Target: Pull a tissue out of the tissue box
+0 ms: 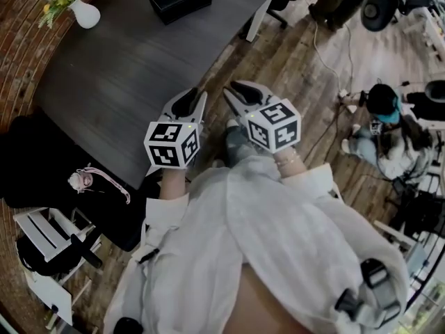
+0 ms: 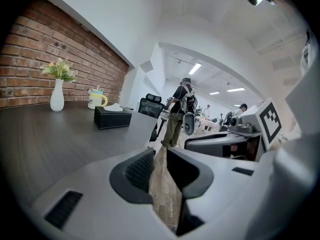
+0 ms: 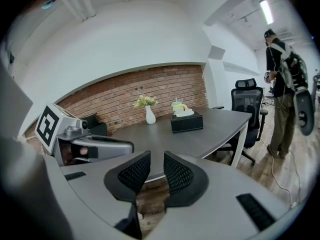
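**Both grippers empty, tissue box far off**

The left gripper [image 2: 160, 151] and the right gripper [image 3: 156, 156] each hold their jaws slightly apart with nothing between them. The tissue box [image 1: 179, 0] sits far across the table [image 1: 125, 68]. Its long axis runs across the head view, and a tissue pokes upward. Only the gripper views show the mug [image 2: 96, 98] behind it. No writing is legible.

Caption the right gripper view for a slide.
Open, empty hand-held gripper faces the tissue box across a dark table.
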The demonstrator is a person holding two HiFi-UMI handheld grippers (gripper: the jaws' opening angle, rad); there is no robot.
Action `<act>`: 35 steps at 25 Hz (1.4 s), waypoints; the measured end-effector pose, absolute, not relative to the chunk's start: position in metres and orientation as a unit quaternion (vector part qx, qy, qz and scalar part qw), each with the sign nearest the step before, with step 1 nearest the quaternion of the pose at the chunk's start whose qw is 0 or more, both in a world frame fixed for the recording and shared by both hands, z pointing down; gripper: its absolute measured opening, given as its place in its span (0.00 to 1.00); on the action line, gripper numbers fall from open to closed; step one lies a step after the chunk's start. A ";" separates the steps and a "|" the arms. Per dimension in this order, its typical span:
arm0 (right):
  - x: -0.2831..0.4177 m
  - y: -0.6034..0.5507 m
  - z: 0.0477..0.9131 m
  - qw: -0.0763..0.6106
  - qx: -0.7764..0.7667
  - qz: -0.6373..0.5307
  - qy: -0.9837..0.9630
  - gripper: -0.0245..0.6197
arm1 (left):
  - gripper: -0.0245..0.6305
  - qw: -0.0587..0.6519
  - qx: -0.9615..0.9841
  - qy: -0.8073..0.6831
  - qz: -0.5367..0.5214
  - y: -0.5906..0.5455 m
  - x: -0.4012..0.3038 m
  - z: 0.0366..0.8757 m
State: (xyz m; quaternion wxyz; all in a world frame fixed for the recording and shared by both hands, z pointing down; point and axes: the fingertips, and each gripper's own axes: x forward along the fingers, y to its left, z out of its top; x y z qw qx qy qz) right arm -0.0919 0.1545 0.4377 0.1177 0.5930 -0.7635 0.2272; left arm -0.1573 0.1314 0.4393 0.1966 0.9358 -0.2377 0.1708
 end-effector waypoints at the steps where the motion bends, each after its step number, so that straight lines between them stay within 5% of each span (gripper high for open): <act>1: -0.083 0.147 0.438 0.119 0.592 0.228 -0.764 0.16 | 0.14 0.196 0.936 -0.237 0.169 0.124 -0.149 0.438; 17: 0.053 0.049 0.423 0.114 0.573 0.205 -0.785 0.16 | 0.14 0.197 0.929 -0.280 0.143 0.022 -0.025 0.422; 35: 0.101 -0.014 0.442 0.102 0.567 0.240 -0.781 0.16 | 0.14 0.213 0.919 -0.286 0.166 -0.050 0.016 0.436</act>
